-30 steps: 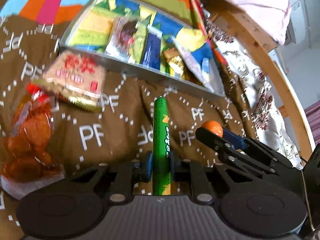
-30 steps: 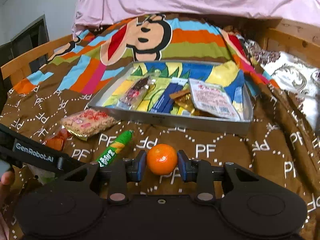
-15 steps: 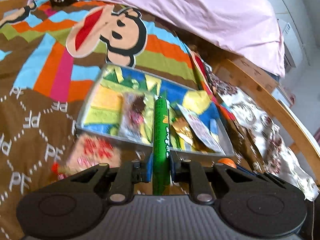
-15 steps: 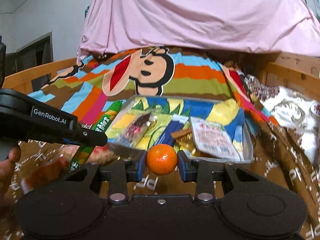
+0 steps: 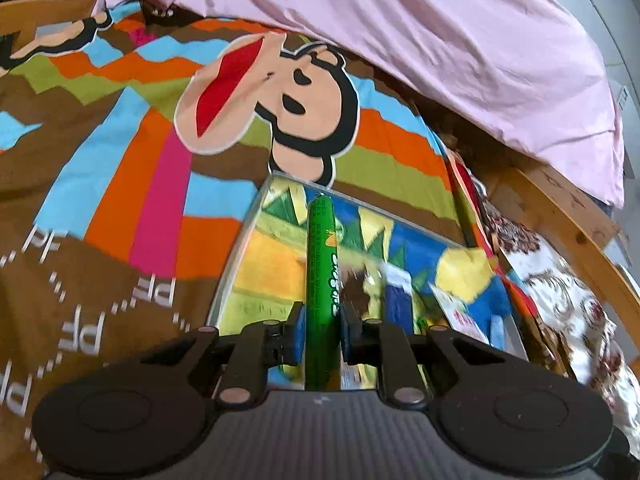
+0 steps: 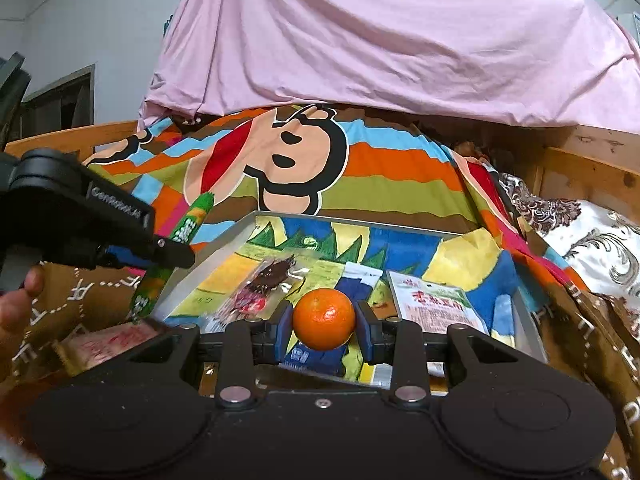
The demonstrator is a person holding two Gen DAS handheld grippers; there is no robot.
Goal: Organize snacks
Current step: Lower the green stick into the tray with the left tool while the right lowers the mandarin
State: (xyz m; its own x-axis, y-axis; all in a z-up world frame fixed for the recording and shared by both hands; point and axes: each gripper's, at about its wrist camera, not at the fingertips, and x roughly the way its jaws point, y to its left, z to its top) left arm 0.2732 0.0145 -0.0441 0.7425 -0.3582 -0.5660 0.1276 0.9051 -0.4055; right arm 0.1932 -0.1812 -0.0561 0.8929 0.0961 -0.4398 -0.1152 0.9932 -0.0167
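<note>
- The long green stick-shaped snack in a printed plastic wrapper (image 5: 321, 280) is clamped between the blue pads of the left gripper (image 5: 322, 334), pointing straight forward along the fingers, held up in the air.
- From the left wrist view its far end reaches over the near-left part of the shallow grey metal tray with a colourful printed bottom (image 5: 240, 240).
- The right wrist view shows that same green stick (image 6: 182, 240) slanting upward at the tray's left edge (image 6: 212, 248), with the black left gripper (image 6: 160, 252) closed around its middle.
- The small round orange tangerine (image 6: 324, 319) sits pinched between the blue pads of the right gripper (image 6: 323, 330), raised above the near edge of the tray.
- Inside the tray lie several packets: a clear wrapper with dark and red contents (image 6: 264, 284), a dark blue packet (image 6: 356, 292), and a white sachet with red lettering (image 6: 434, 306) towards the right.
- Outside the tray, at the near left, a flat packet with red print (image 6: 112, 340) rests on the bedspread, partly hidden by the gripper body.
- A bare hand (image 6: 16, 312) grips the left tool at the picture's left edge.
- Everything rests on a brown bedspread with white "PF" lettering, bright stripes and a cartoon monkey face (image 5: 80, 280).
- Behind it hangs a pale pink sheet (image 6: 380, 40), and a wooden bed rail (image 5: 560, 216) runs down the right side.
</note>
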